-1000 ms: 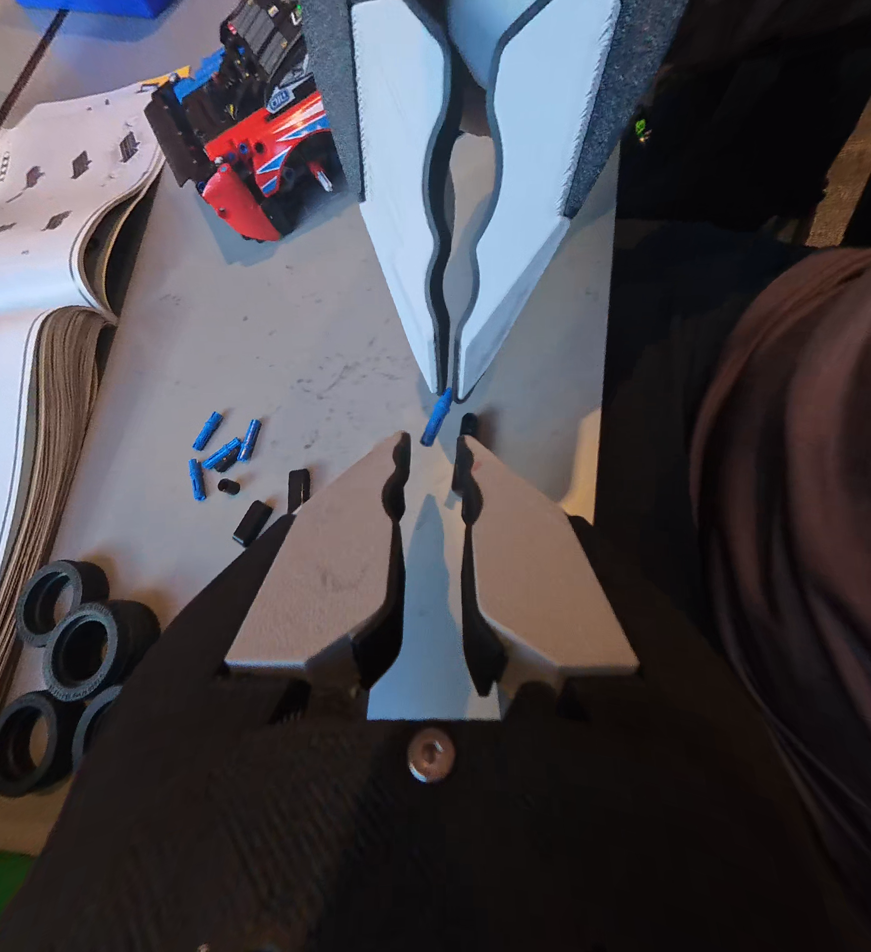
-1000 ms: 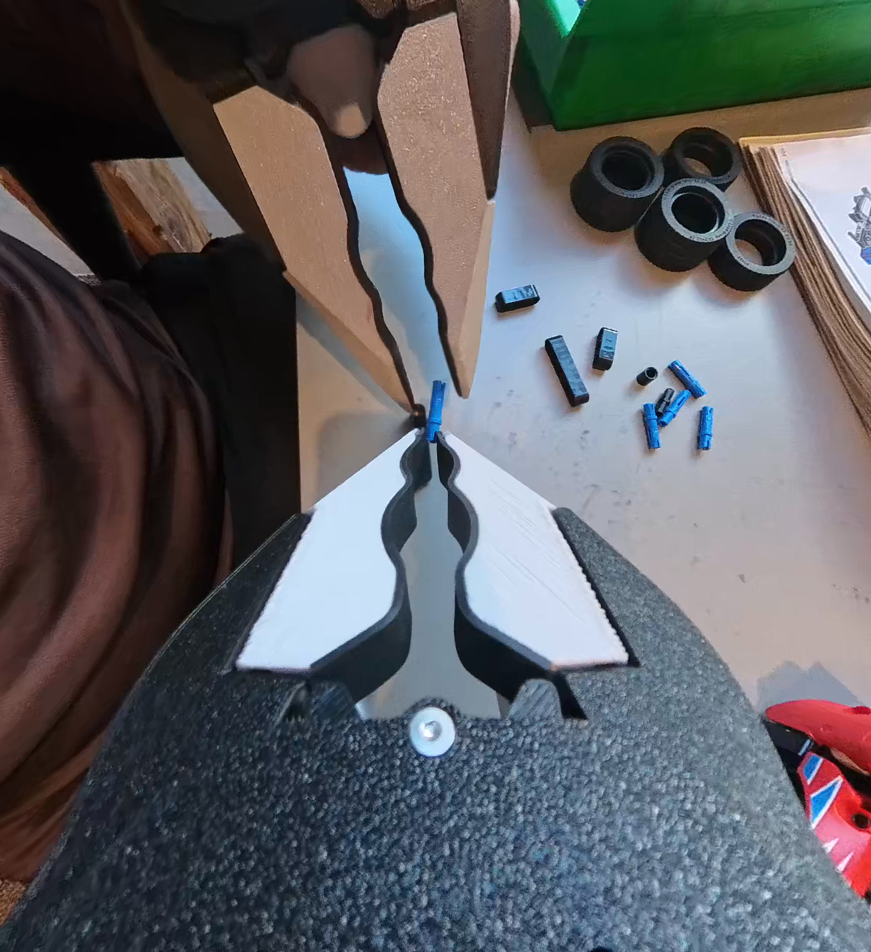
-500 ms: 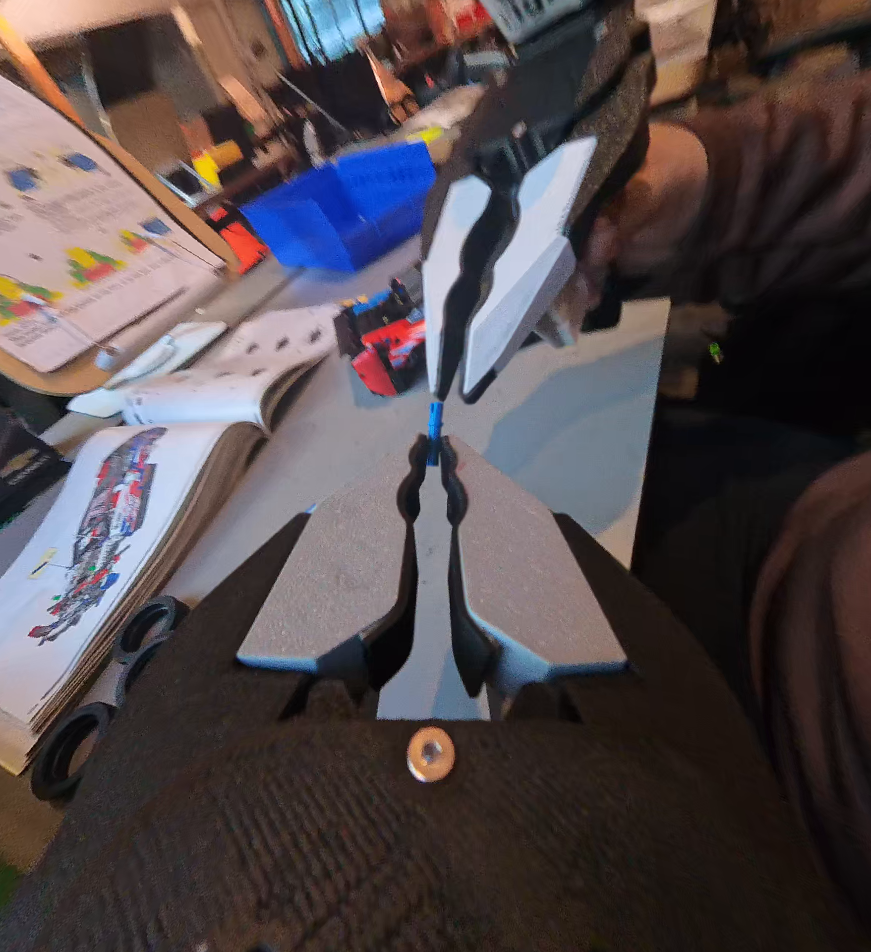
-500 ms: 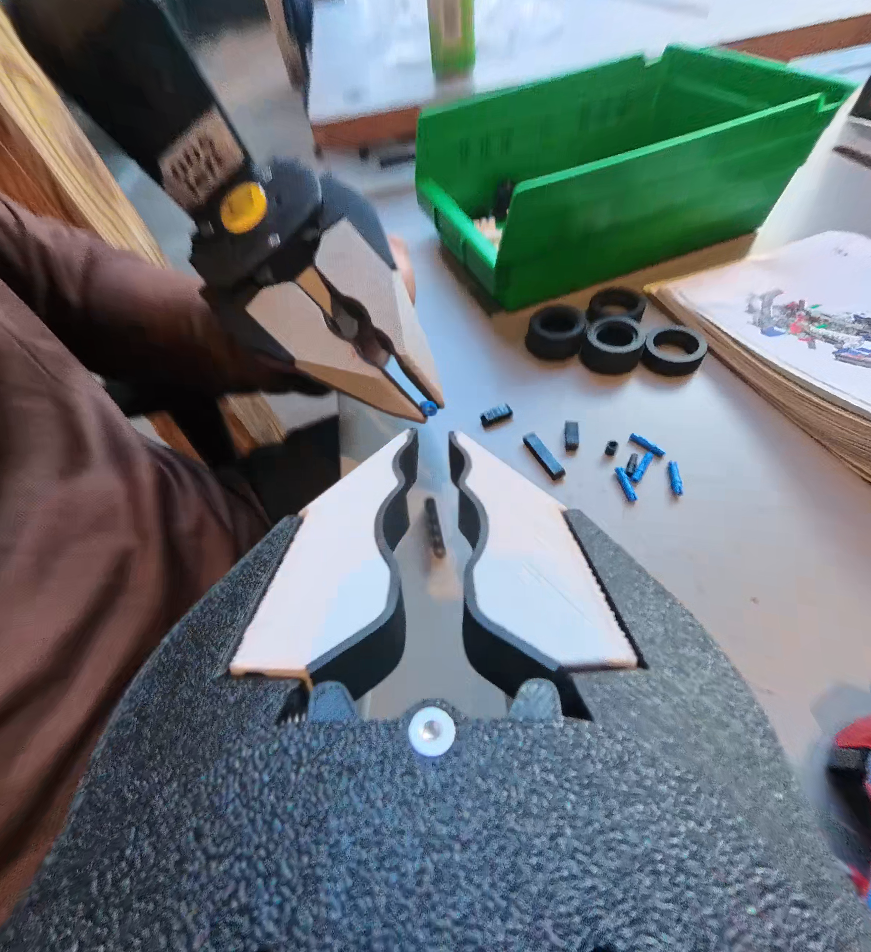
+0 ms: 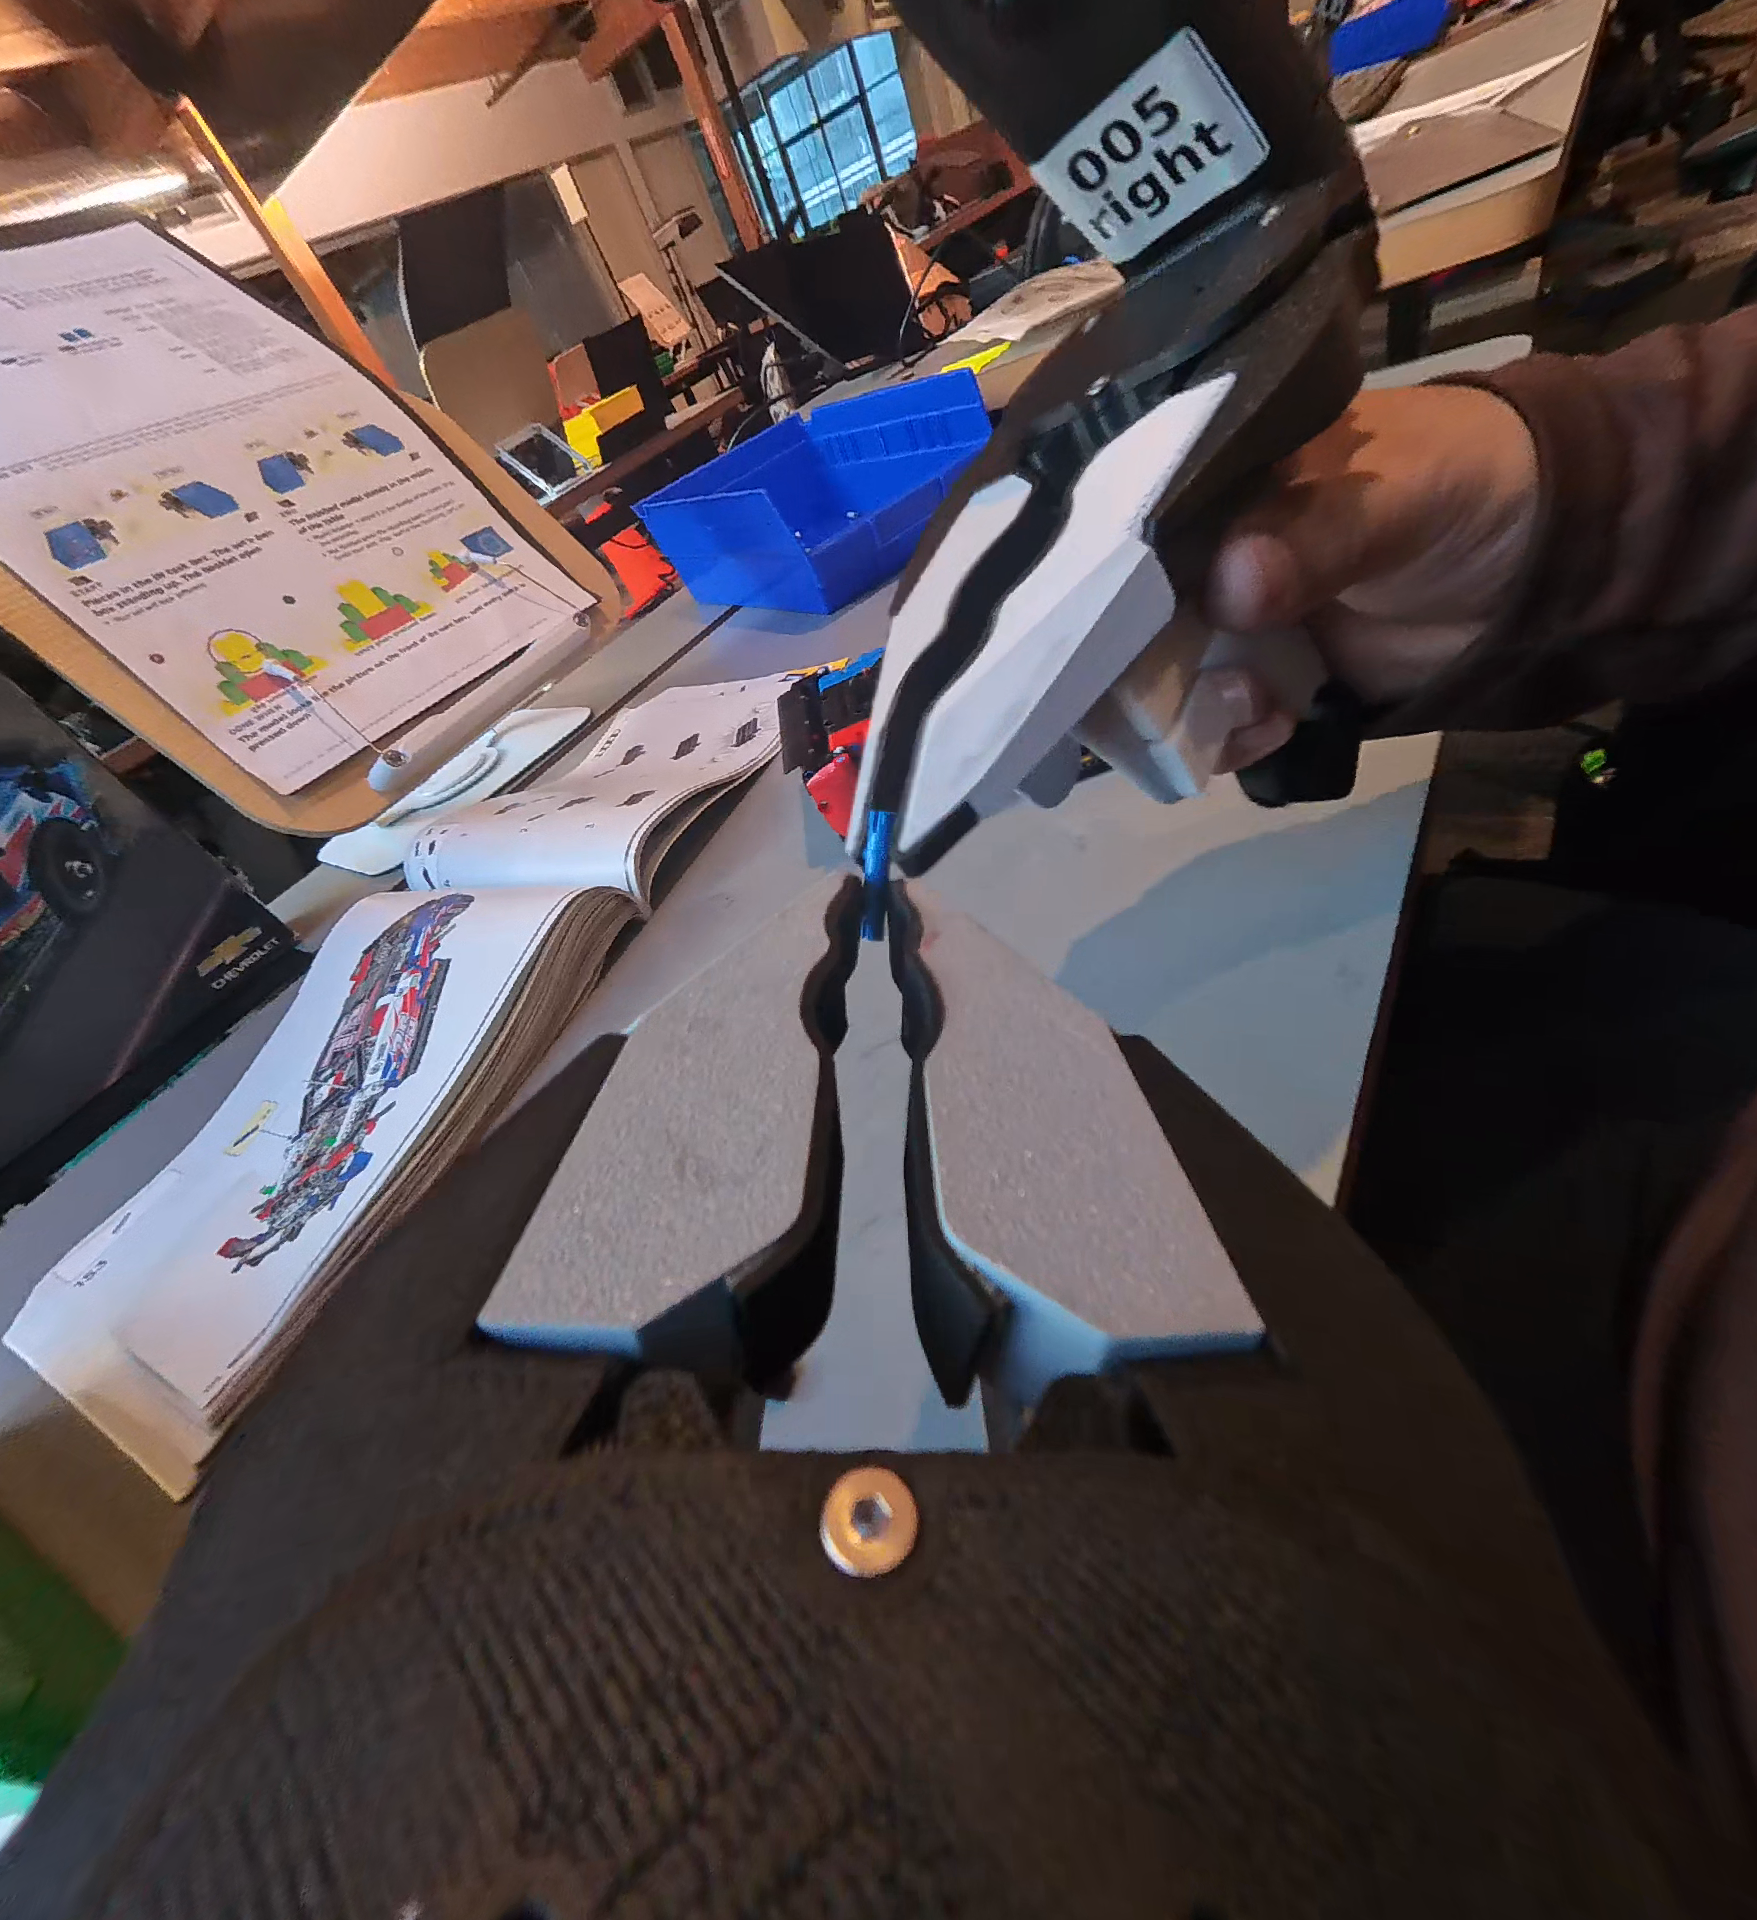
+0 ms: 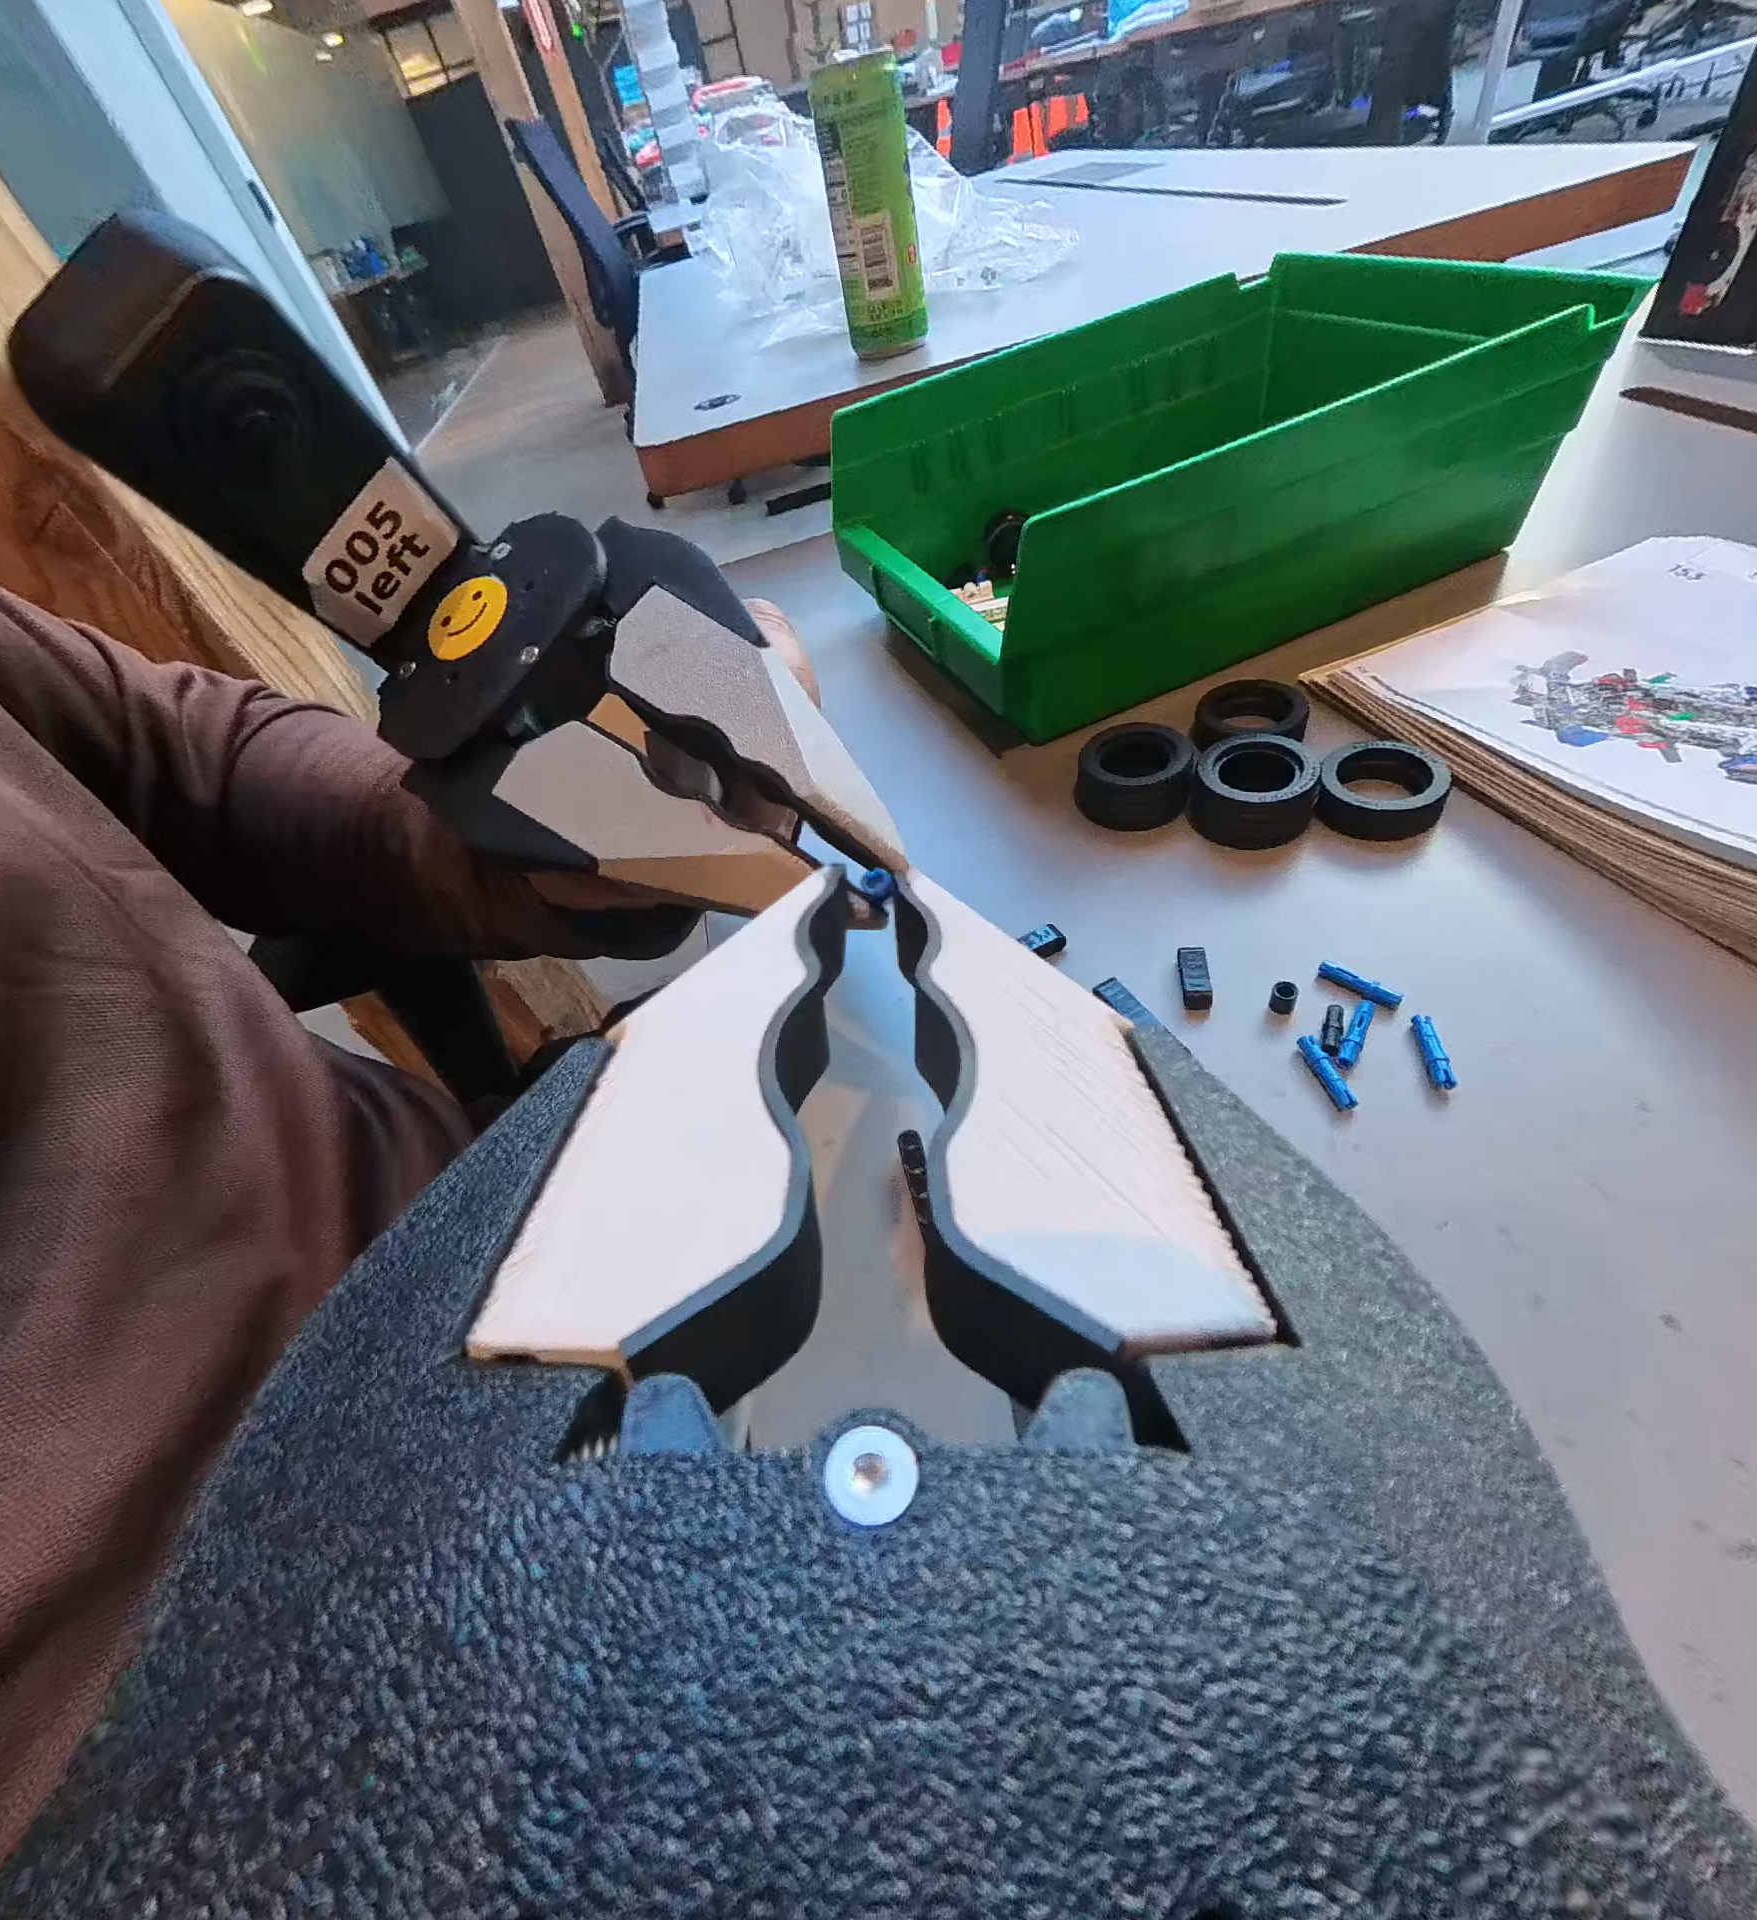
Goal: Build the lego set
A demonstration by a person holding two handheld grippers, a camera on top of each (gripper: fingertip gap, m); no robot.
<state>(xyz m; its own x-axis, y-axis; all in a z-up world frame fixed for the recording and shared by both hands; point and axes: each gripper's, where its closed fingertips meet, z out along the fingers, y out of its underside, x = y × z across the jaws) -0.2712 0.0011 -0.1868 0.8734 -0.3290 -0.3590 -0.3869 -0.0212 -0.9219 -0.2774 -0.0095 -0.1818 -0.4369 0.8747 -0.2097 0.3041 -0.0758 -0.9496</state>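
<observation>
1. Left hand-held gripper (image 5: pixel 872 902), the one with grey fingers on a black body, is clamped on a small blue plastic lego pin (image 5: pixel 874 878), tips nearly together with the pin sticking out past them, up above the table.
2. Right hand-held gripper (image 6: pixel 866 891), with pale fingers edged in black, meets it tip to tip. In the left wrist view its tips sit around the other end of that same blue pin, but its own view shows a gap between the tips, so I can't tell if it's actually squeezing.
3. A short black lego pin (image 6: pixel 913 1169) lies on the light grey table (image 6: pixel 1601 1247), right under the right gripper's fingers.
4. More loose bits on the table: a scatter of little blue pins (image 6: pixel 1357 1039) and a few small black pieces (image 6: pixel 1194 977) close together.
5. Four black rubber tyres (image 6: pixel 1258 774) bunched up in front of a green plastic bin (image 6: pixel 1217 540).
6. A thick open instruction booklet (image 5: pixel 417 1039) lies on the left side of the table, and the half-built red, blue and black lego car (image 5: pixel 832 748) sits behind the right gripper.
7. A blue plastic bin (image 5: pixel 822 509) sits farther back.
</observation>
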